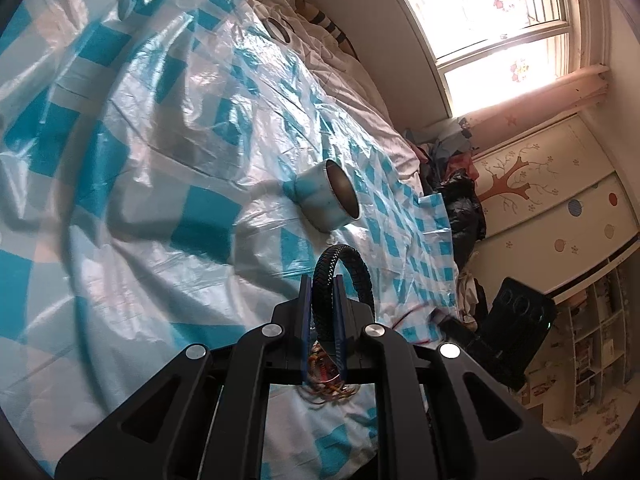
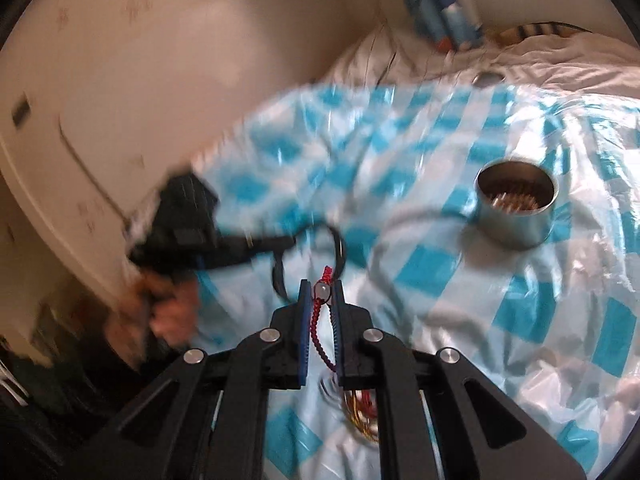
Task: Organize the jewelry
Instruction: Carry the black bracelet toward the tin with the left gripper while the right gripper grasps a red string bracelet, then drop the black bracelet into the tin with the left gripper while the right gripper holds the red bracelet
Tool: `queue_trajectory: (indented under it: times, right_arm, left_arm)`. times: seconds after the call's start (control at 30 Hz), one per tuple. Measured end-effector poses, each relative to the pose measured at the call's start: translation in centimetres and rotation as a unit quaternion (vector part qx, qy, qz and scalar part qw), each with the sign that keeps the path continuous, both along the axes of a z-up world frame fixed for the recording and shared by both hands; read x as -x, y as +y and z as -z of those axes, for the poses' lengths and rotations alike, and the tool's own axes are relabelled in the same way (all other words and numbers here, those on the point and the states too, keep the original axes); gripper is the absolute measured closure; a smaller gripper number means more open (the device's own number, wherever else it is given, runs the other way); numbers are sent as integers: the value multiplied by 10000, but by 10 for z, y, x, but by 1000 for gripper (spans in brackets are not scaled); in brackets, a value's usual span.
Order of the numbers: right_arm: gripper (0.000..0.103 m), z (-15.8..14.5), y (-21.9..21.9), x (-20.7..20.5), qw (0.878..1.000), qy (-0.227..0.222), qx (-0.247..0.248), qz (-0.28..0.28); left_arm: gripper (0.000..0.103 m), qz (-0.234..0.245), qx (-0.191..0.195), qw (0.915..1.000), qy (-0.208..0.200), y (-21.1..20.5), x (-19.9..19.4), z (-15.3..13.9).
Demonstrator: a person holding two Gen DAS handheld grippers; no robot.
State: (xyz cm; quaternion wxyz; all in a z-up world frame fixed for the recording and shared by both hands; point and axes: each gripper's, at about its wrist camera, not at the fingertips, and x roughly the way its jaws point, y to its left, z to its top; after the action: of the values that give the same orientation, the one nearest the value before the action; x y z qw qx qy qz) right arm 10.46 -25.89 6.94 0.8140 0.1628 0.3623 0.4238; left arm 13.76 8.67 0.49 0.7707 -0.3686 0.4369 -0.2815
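My left gripper (image 1: 323, 280) is shut on a black braided bracelet (image 1: 347, 272), whose loop arches up above the fingertips. My right gripper (image 2: 321, 285) is shut on a red braided cord bracelet (image 2: 318, 320) with a pale bead at the tips. A round metal tin (image 1: 326, 196) stands on the blue-and-white checked plastic sheet (image 1: 160, 160) ahead of the left gripper; in the right wrist view the tin (image 2: 516, 208) holds small gold pieces. A tangle of thin coloured bands (image 2: 362, 412) lies under the right gripper. The left gripper (image 2: 280, 244) with the black bracelet appears blurred at left.
A second small tin (image 1: 280, 30) sits far back on the white quilt (image 1: 352, 80). Dark bags and clothes (image 1: 460, 192) pile at the bed's right edge. A person's hand (image 2: 172, 312) grips the left tool. A window and painted cupboards stand beyond.
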Motion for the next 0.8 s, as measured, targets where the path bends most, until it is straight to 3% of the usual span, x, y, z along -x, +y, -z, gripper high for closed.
queue_trajectory:
  times: [0.17, 0.3, 0.57, 0.73, 0.8]
  right_arm:
    - [92, -8, -47, -32, 9911, 100, -794, 1067]
    - [92, -17, -62, -49, 9833, -114, -1034, 1491]
    - [92, -7, -71, -86, 9755, 101, -1267, 1797]
    - [92, 15, -61, -123, 9744, 343, -1195, 1873]
    - [92, 33, -55, -139, 9739, 607, -1234, 1803]
  left_arm:
    - [94, 73, 133, 9998, -131, -22, -25, -13]
    - [94, 163, 169, 9994, -257, -54, -61, -21]
    - [94, 210, -64, 9994, -257, -112, -128, -11]
    - [91, 274, -758, 9966, -187, -139, -166, 2]
    - [80, 302, -1042, 9939, -215, -139, -172, 3]
